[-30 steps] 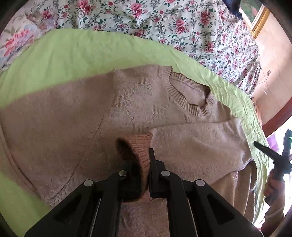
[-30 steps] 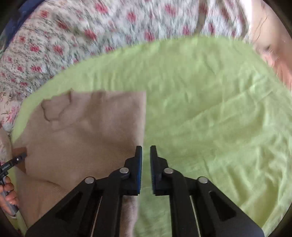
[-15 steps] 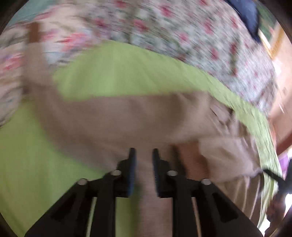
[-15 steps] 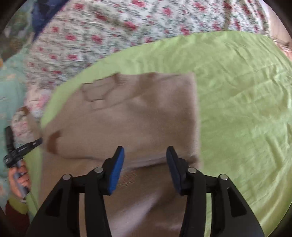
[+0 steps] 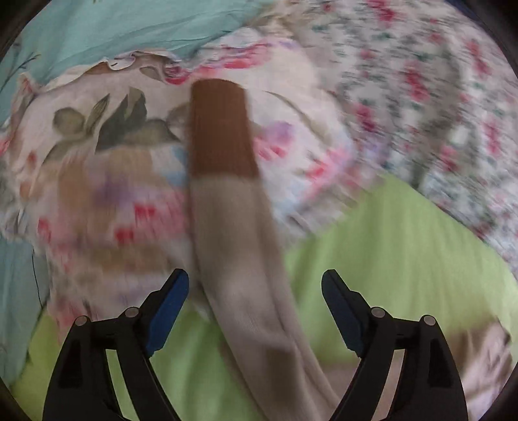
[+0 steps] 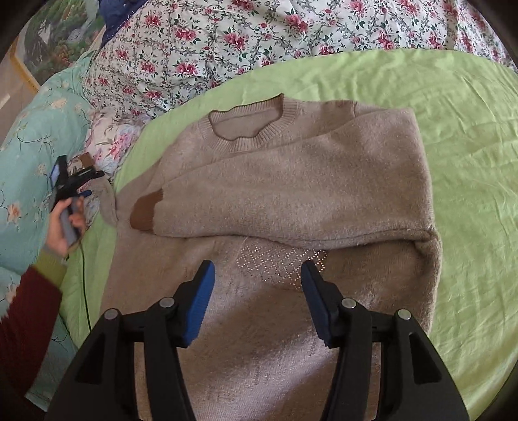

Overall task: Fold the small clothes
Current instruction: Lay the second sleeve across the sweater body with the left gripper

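A beige knit sweater (image 6: 291,194) lies flat on a green sheet (image 6: 469,145), collar at the far side. Its right sleeve is folded across the chest, its brown cuff (image 6: 145,212) at the left. My right gripper (image 6: 257,291) is open and empty above the lower body of the sweater. My left gripper (image 5: 254,307) is open; the unfolded left sleeve (image 5: 239,259) runs between its fingers, brown cuff (image 5: 221,129) lying out on a floral pillow. The left gripper (image 6: 69,181) also shows at the left in the right wrist view.
A floral quilt (image 6: 259,29) lies bunched behind the green sheet. A teal floral blanket (image 6: 29,145) and a floral pillow (image 5: 97,162) lie to the left. A black cable (image 6: 84,291) hangs from the left hand.
The left gripper let go of the folded sleeve's cuff, opened wide and swung left over the other sleeve. The right gripper opened and drew back over the sweater's body.
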Demonstrator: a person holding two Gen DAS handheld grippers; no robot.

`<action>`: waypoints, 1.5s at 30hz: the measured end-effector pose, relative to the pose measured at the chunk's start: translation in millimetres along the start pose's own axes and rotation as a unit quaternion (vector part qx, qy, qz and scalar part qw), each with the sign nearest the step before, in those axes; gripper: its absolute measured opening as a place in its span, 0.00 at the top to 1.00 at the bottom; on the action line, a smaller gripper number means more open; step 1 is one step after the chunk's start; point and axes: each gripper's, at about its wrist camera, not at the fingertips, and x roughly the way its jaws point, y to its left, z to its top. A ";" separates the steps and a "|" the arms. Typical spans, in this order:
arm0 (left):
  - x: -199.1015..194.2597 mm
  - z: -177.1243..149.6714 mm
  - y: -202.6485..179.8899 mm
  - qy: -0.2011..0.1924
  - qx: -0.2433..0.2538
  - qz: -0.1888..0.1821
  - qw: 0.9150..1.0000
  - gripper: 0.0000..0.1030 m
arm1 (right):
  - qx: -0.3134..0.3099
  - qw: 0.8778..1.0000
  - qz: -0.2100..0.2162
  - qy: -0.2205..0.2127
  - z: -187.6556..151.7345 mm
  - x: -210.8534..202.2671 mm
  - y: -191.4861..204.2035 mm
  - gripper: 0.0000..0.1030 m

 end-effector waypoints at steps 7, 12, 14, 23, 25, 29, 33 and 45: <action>-6.1 14.3 11.2 -0.031 0.004 -0.051 0.998 0.87 | 0.012 1.000 0.002 -0.001 2.9 2.7 -6.0 0.45; -67.0 -22.7 -18.4 -0.068 0.053 -0.118 0.989 0.88 | 0.014 1.000 0.017 -0.003 1.3 5.1 0.1 0.45; -91.6 -42.1 -37.8 -0.073 0.075 -0.154 0.982 0.87 | 0.016 1.000 0.023 -0.004 -0.4 3.5 3.3 0.45; -179.2 -139.4 -156.0 -0.051 0.187 -0.305 0.932 0.87 | 0.039 0.999 0.021 -0.029 -10.0 -27.9 -9.1 0.45; -186.1 -158.6 -185.2 -0.044 0.218 -0.318 0.921 0.87 | 0.049 0.998 0.020 -0.033 -11.5 -32.6 -16.6 0.45; -194.6 -205.8 -241.6 -0.023 0.276 -0.348 0.896 0.87 | 0.062 0.997 0.014 -0.042 -16.6 -40.2 -29.3 0.45; -188.1 -250.4 -293.4 -0.010 0.350 -0.335 0.875 0.86 | 0.080 0.996 0.009 -0.045 -18.5 -41.9 -41.8 0.45; -189.5 -276.7 -265.0 0.011 0.370 -0.313 0.875 0.26 | 0.115 0.990 0.015 -0.074 -1.3 -28.0 -47.6 0.45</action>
